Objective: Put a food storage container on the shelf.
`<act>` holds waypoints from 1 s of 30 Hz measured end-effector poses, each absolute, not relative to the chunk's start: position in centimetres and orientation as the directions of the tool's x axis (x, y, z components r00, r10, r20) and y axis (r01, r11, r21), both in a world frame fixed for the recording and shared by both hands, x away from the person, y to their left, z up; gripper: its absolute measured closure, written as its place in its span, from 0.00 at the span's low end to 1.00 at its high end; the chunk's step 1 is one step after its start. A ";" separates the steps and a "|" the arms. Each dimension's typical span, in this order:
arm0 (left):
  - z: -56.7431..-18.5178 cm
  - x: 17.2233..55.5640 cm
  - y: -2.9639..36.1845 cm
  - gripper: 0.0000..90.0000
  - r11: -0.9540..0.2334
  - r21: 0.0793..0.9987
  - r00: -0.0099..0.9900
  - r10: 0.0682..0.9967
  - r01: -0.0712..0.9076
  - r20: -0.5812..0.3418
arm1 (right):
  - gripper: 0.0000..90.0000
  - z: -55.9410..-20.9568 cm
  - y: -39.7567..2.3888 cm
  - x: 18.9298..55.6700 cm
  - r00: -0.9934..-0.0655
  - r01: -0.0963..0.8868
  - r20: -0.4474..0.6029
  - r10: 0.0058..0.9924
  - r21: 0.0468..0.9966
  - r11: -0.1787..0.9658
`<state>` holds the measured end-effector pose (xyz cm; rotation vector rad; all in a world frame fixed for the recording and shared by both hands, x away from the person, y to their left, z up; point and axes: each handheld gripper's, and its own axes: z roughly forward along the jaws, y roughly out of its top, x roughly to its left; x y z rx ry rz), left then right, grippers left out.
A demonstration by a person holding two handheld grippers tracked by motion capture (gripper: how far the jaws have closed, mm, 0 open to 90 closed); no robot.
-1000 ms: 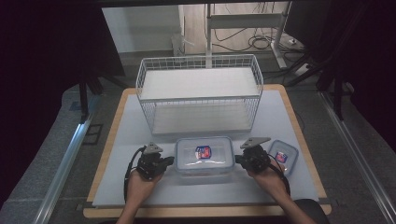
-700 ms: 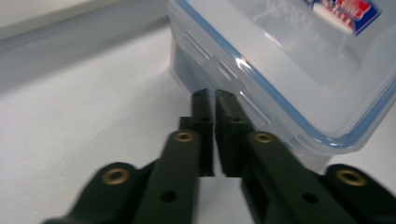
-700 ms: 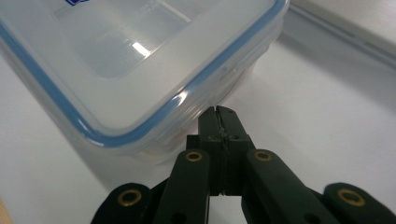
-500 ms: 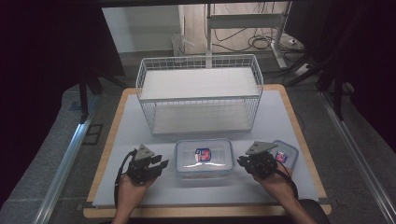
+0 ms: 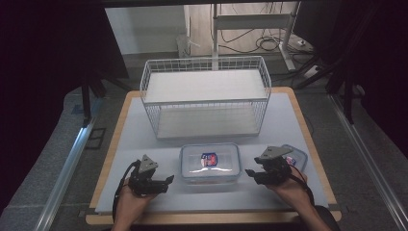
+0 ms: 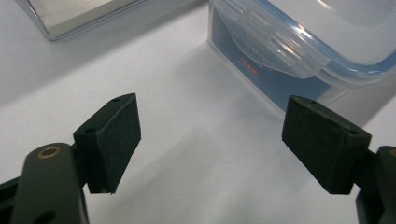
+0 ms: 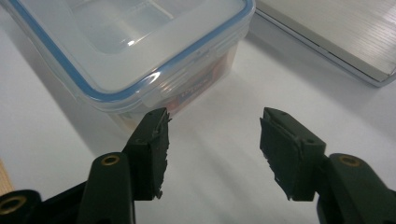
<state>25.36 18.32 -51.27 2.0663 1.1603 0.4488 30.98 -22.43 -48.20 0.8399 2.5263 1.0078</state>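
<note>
You are flanking the lidded container [image 5: 210,162] at the surface's [image 5: 139,144] six o'clock, both grippers' fingers [image 6: 114,140] having just been opening, spread on nothing; be withdrawing level, avoiding its latches.

Wire basket [image 5: 207,98] blocks behind box [image 5: 210,162]; sides free.

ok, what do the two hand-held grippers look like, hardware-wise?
Both are black. The left hand-held gripper and right hand-held gripper each carry a grey three-cornered plate on top and trail a black cable. The jaws are flat black blocks with foam-like pads, brass-coloured pivot rivets; the right's pads look frayed.
</note>
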 end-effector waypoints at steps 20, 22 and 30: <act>-49.6 27.0 18.2 0.11 -0.258 0.746 0.585 0.784 0.614 -0.210 | 0.28 -47.1 -22.5 31.8 -0.799 0.466 0.093 0.594 0.722 0.512; -49.7 27.6 18.0 0.10 -0.247 0.737 0.591 0.768 0.630 -0.248 | 0.25 -47.1 -22.2 32.0 -0.805 0.470 0.112 0.582 0.719 0.512; -50.6 29.8 16.6 0.07 -0.235 0.694 0.608 0.710 0.680 -0.355 | 0.16 -48.1 -20.5 33.9 -0.792 0.549 0.237 0.562 0.679 0.487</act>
